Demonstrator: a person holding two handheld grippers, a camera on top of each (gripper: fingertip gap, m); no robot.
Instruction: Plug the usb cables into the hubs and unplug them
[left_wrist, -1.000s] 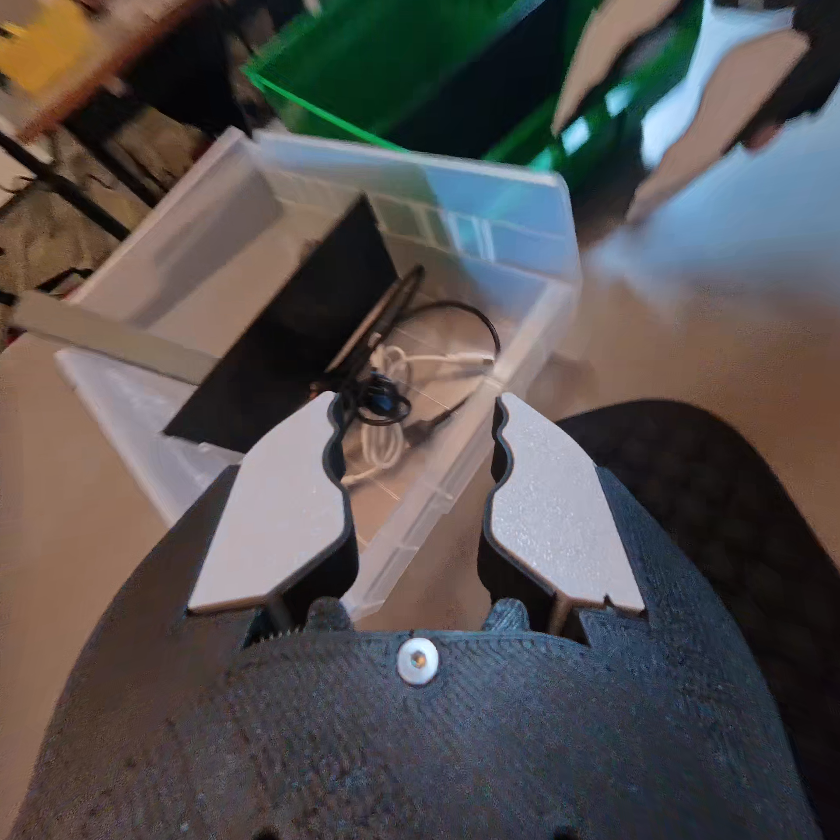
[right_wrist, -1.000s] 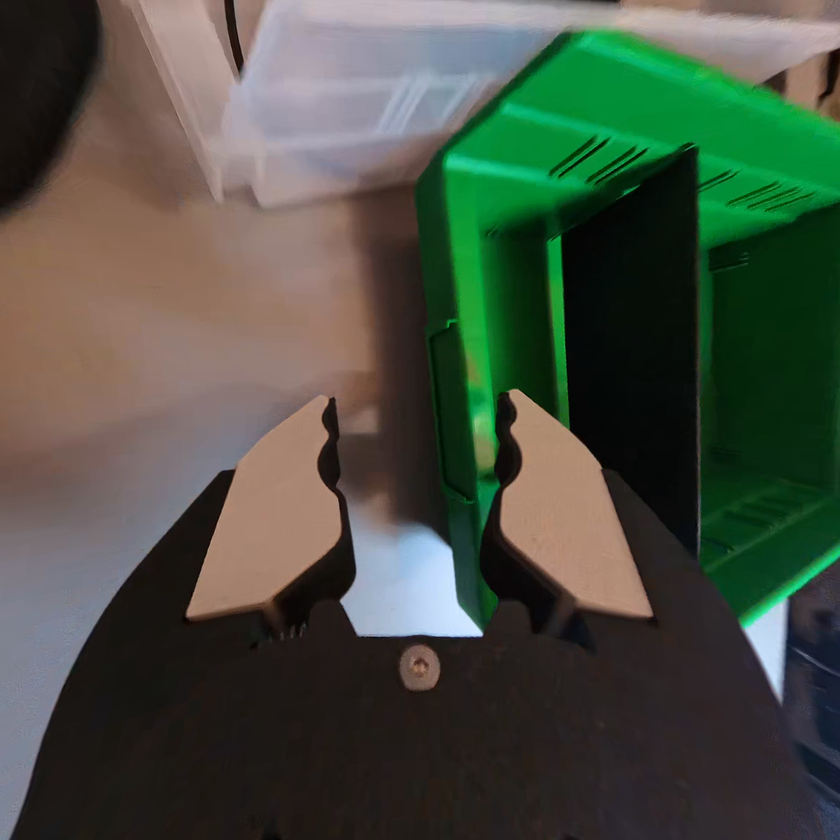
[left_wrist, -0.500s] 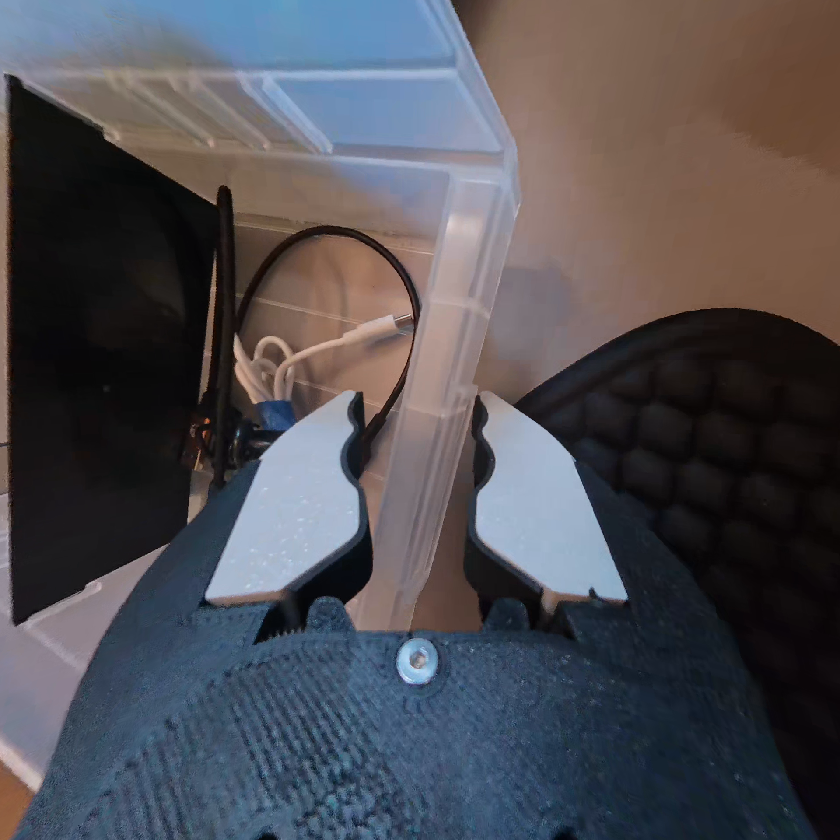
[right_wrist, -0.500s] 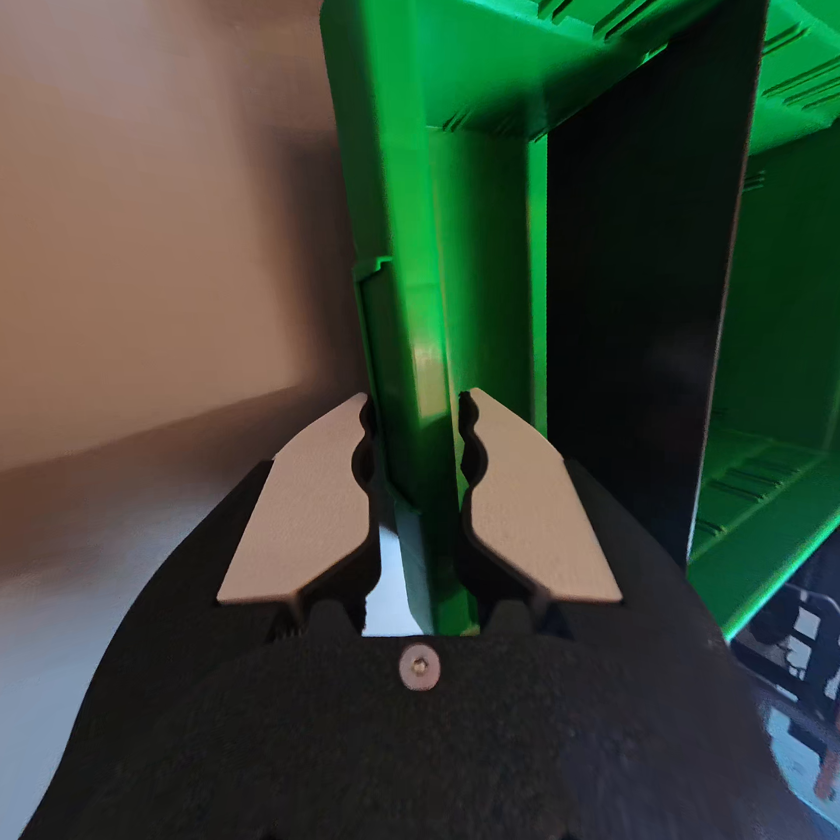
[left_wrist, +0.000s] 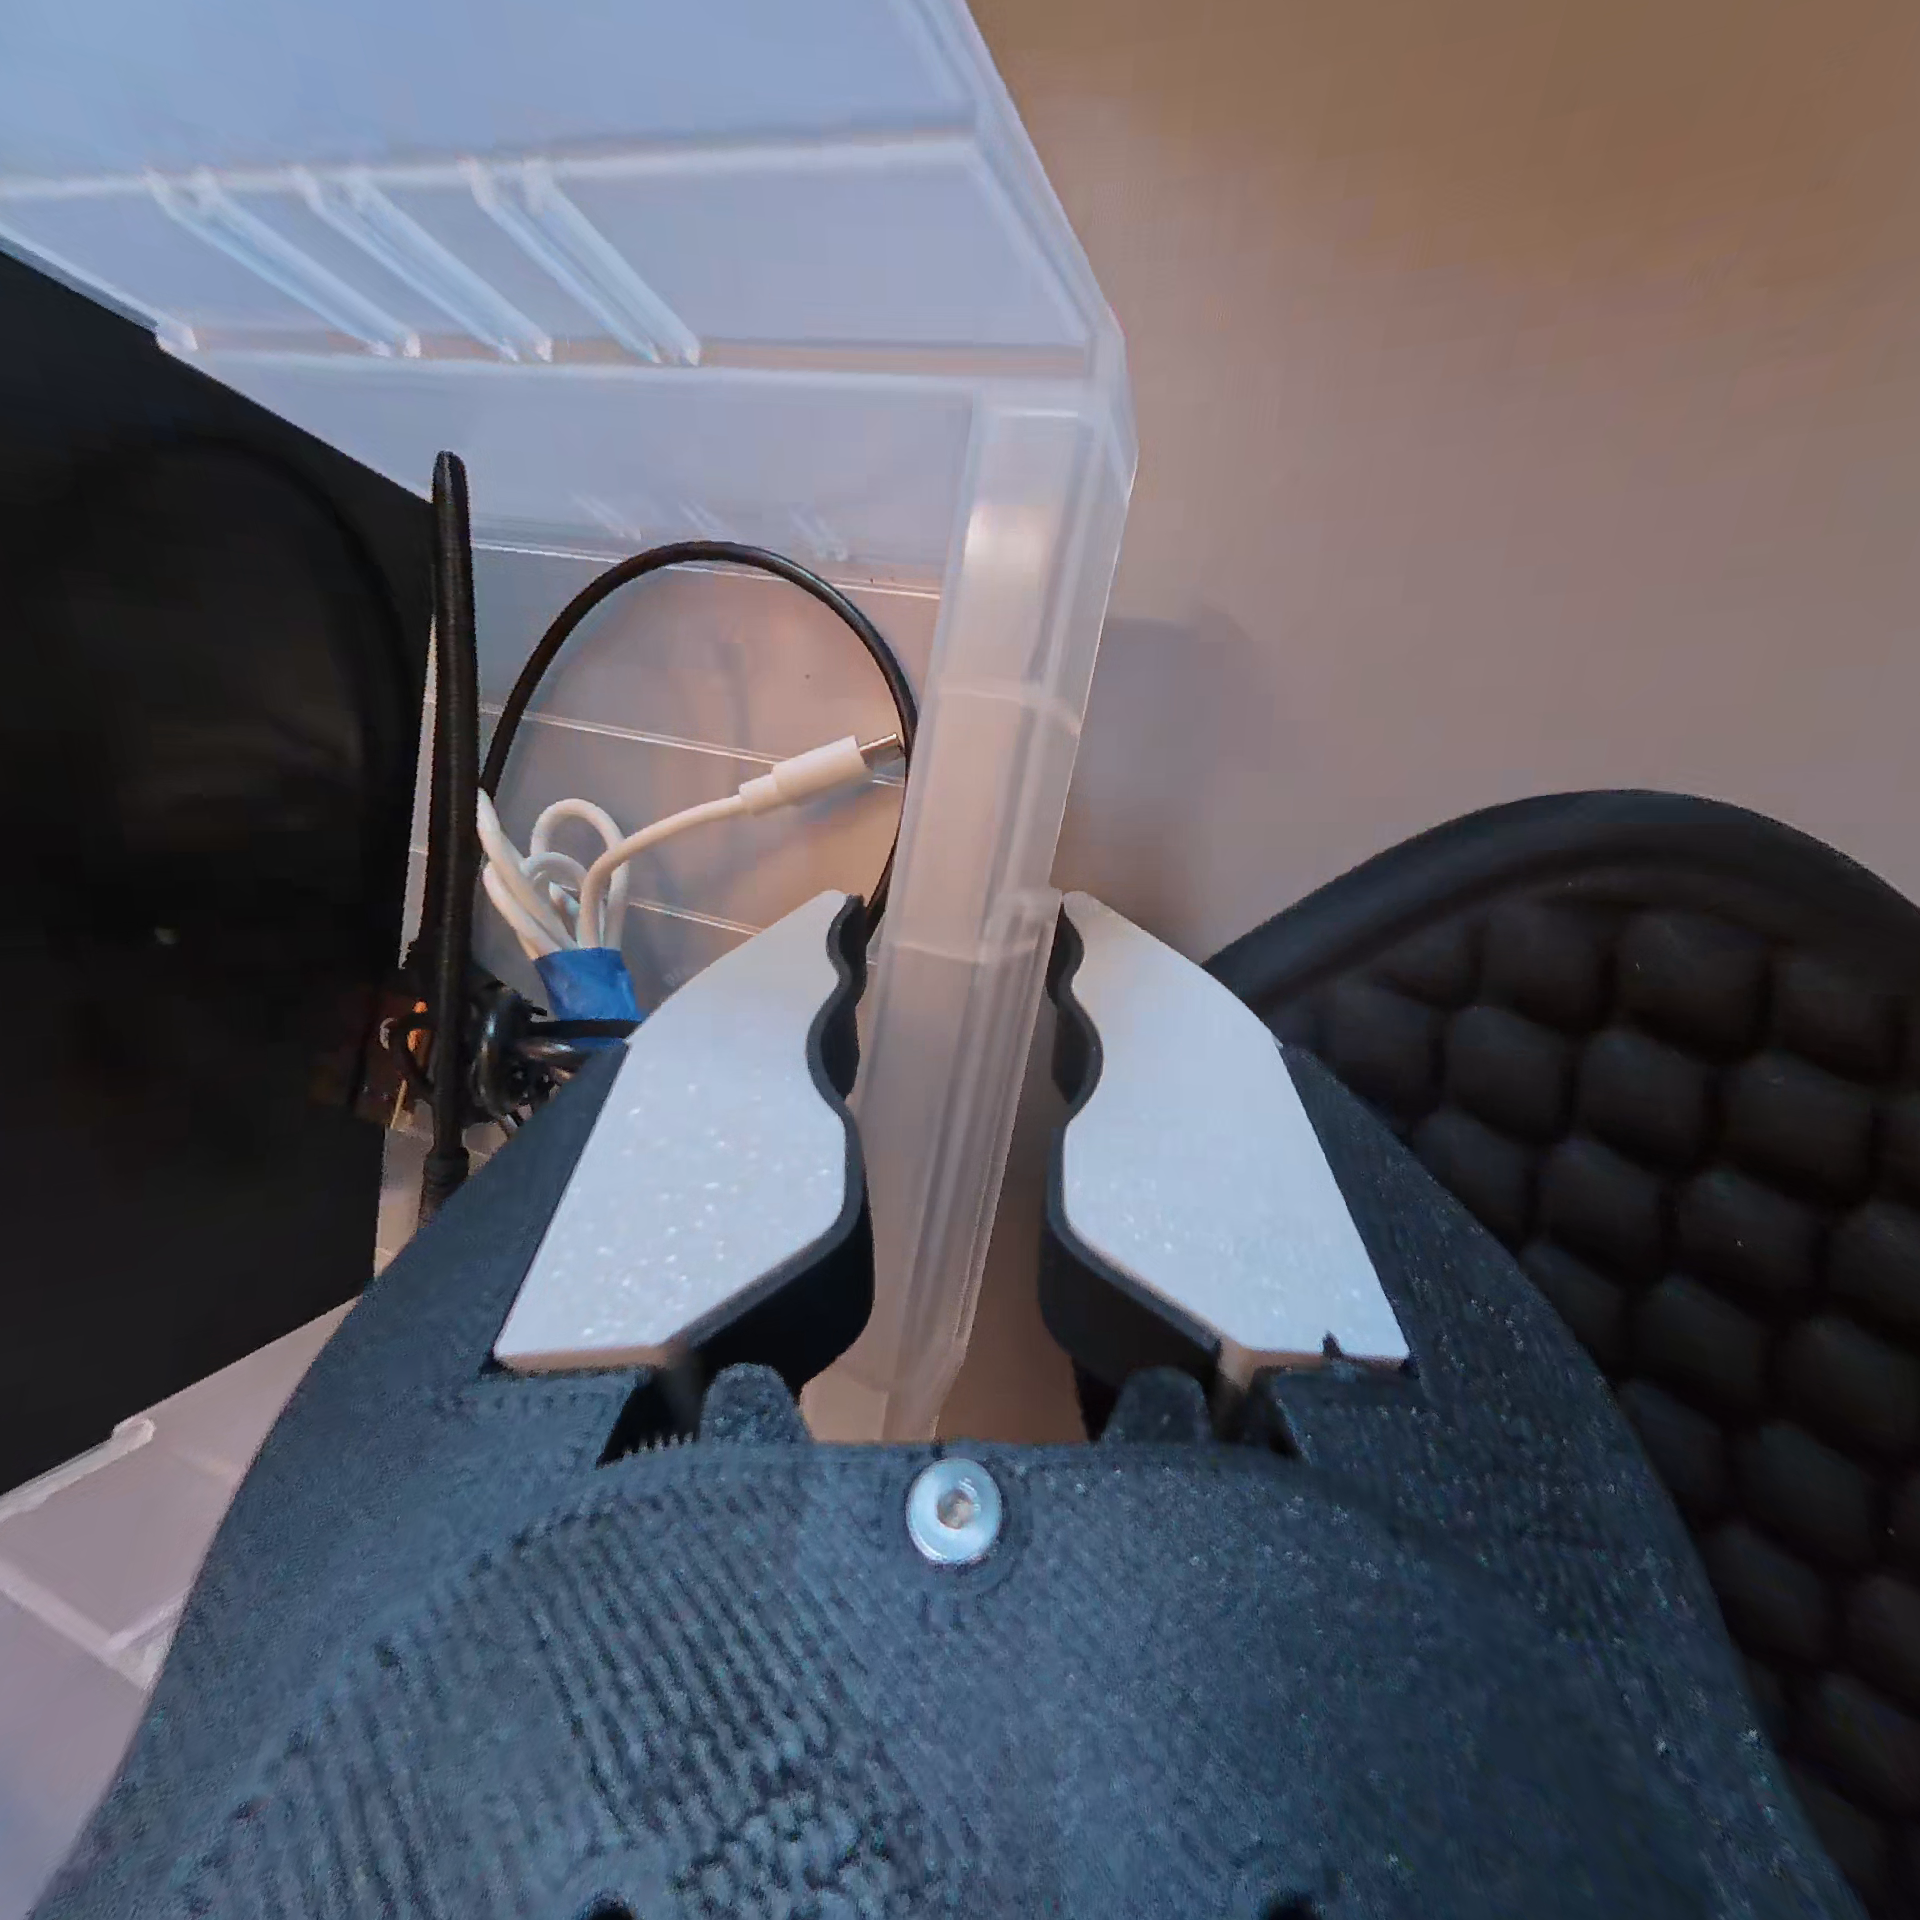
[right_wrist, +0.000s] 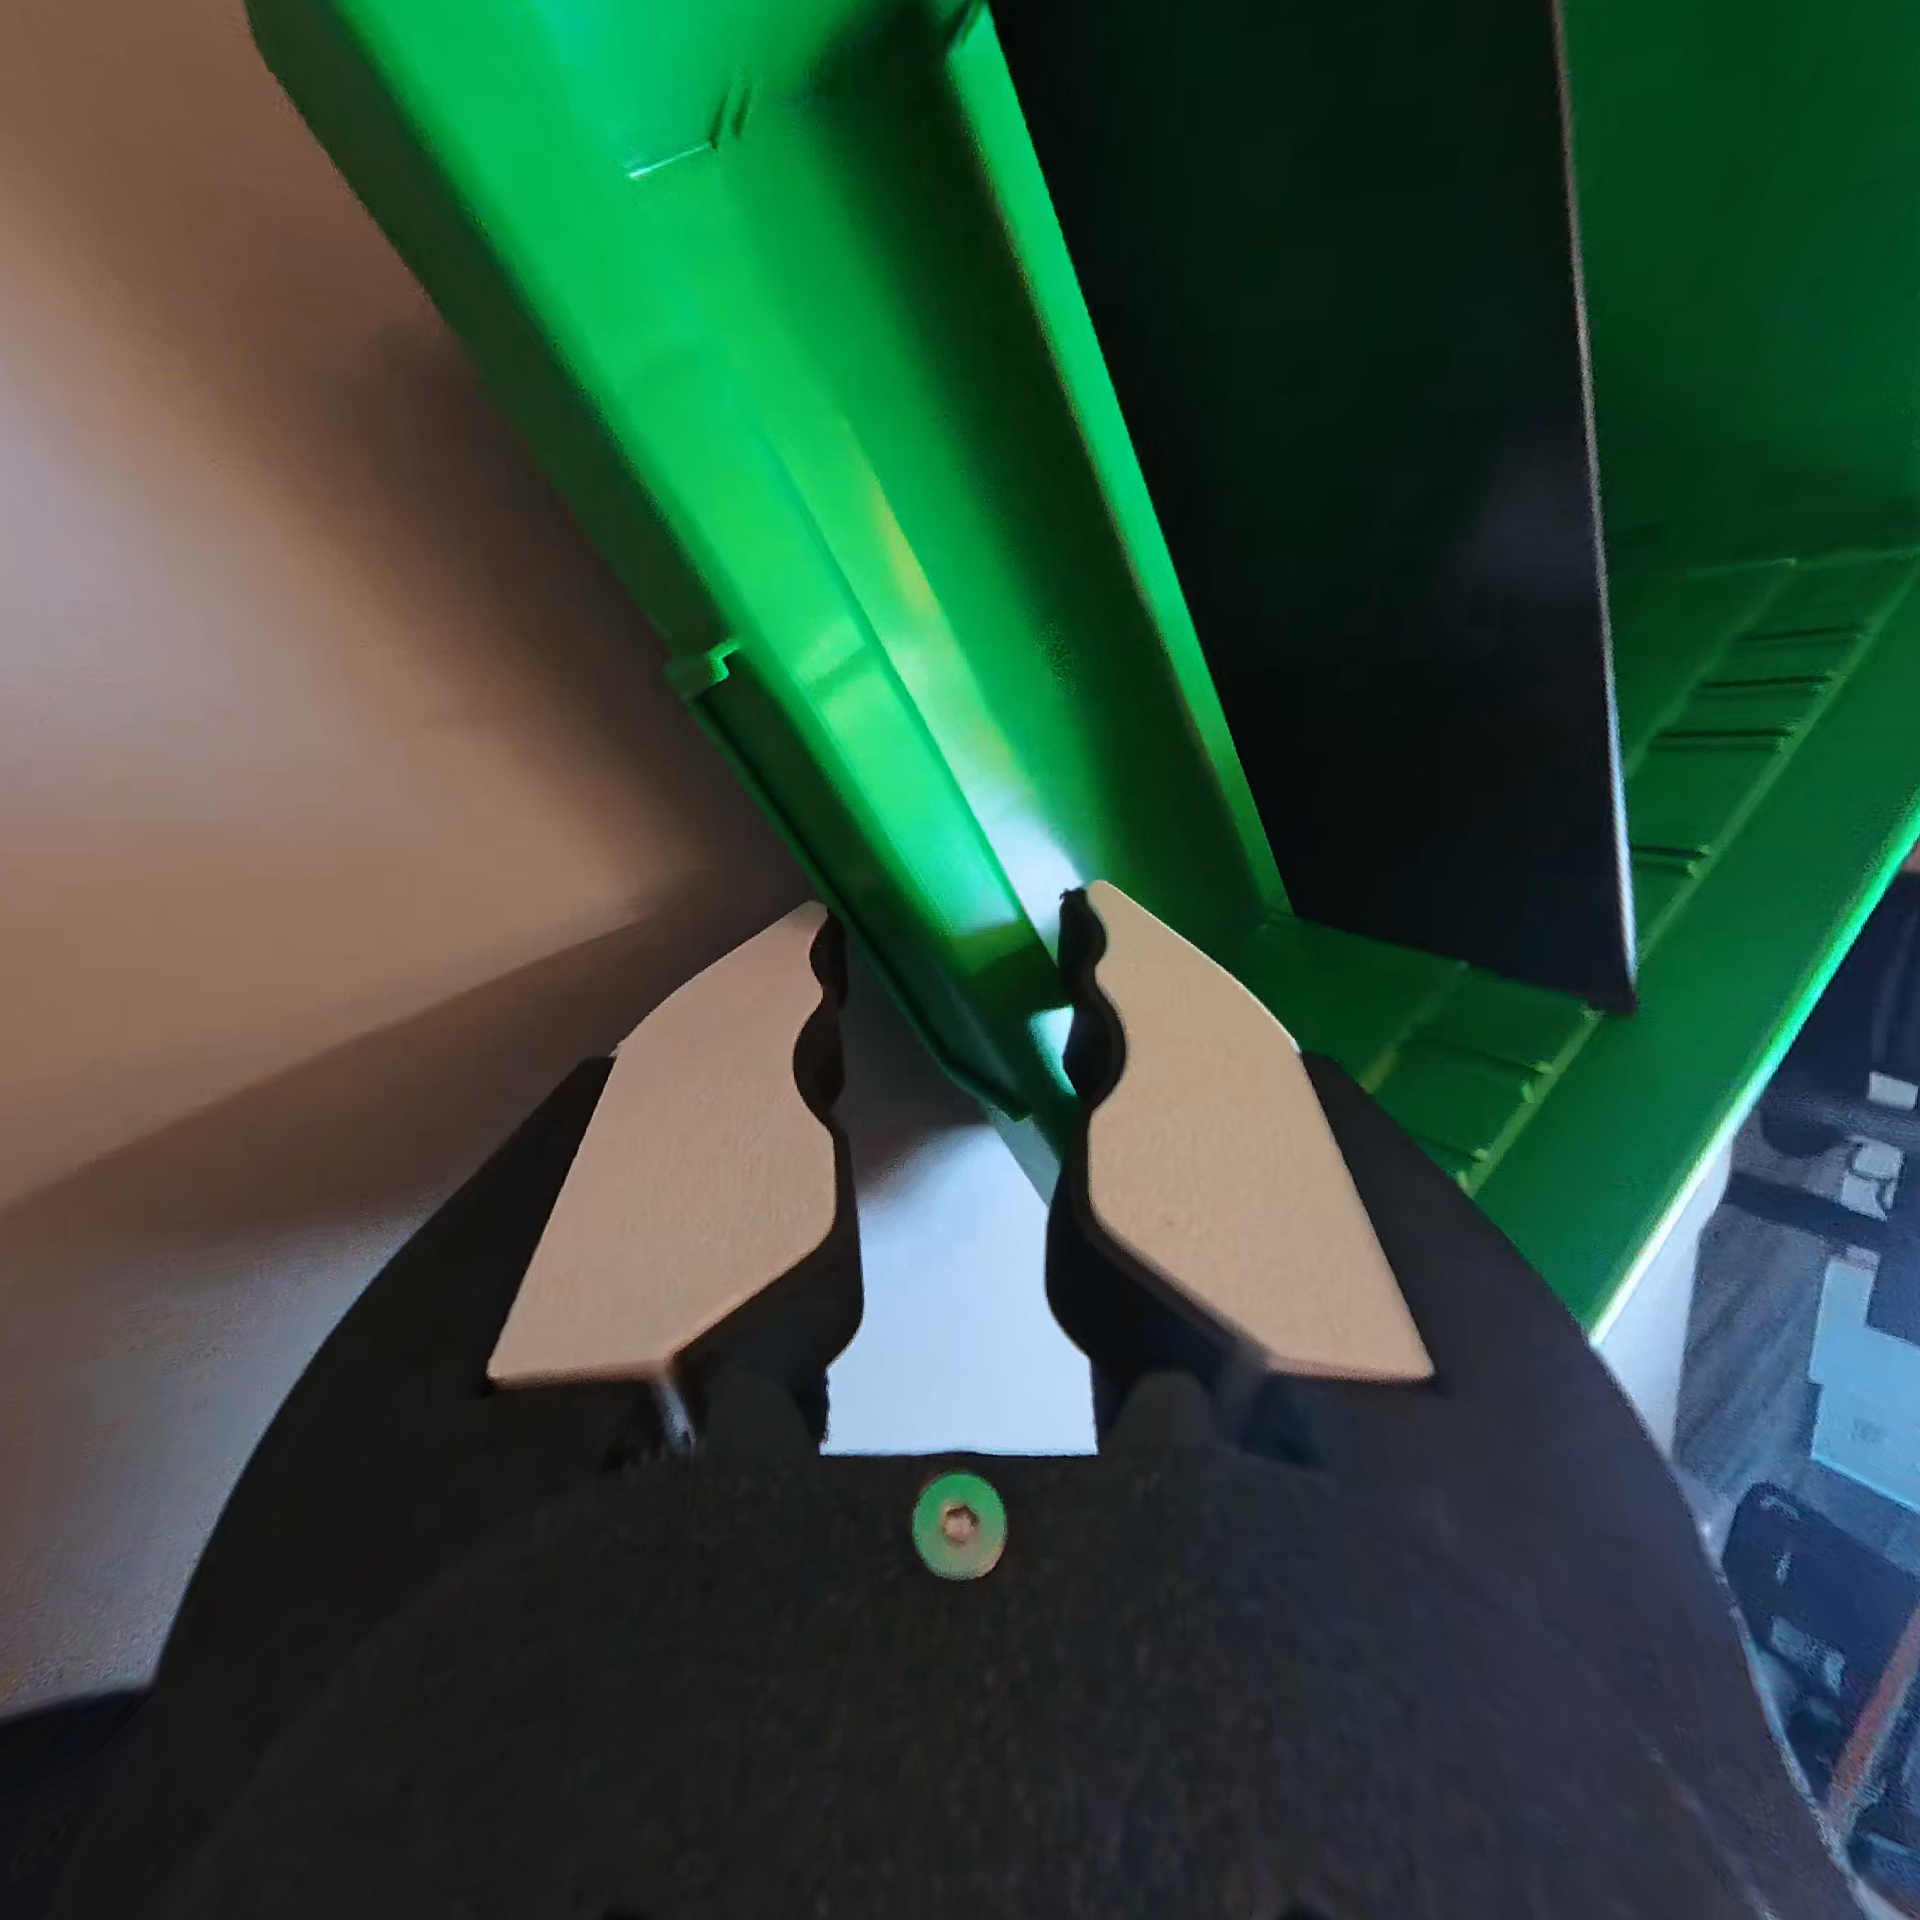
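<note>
A clear plastic bin (left_wrist: 1029, 582) holds a coiled white USB cable (left_wrist: 790, 779) bound with blue tape (left_wrist: 587, 987), a thin black cable (left_wrist: 707, 556) and a braided black cable (left_wrist: 452, 727). My left gripper (left_wrist: 951, 914) straddles the bin's right wall, one finger inside and one outside, shut on it. In the right wrist view my right gripper (right_wrist: 951, 925) is shut on the left wall of a green bin (right_wrist: 831, 520), which slants across the view. No hub is in view.
A black divider panel (left_wrist: 187, 779) stands in the clear bin, left of the cables. Another black panel (right_wrist: 1351, 520) stands inside the green bin. A black padded cushion (left_wrist: 1610, 1091) lies right of the clear bin. Both bins rest on a tan tabletop (right_wrist: 260, 727). The left gripper's tips are roughly 35 cm from the right gripper's.
Both grippers came down over the bin walls and closed on them. The left fingers narrowed further in the last half second. The green bin now slants in the right wrist view.
</note>
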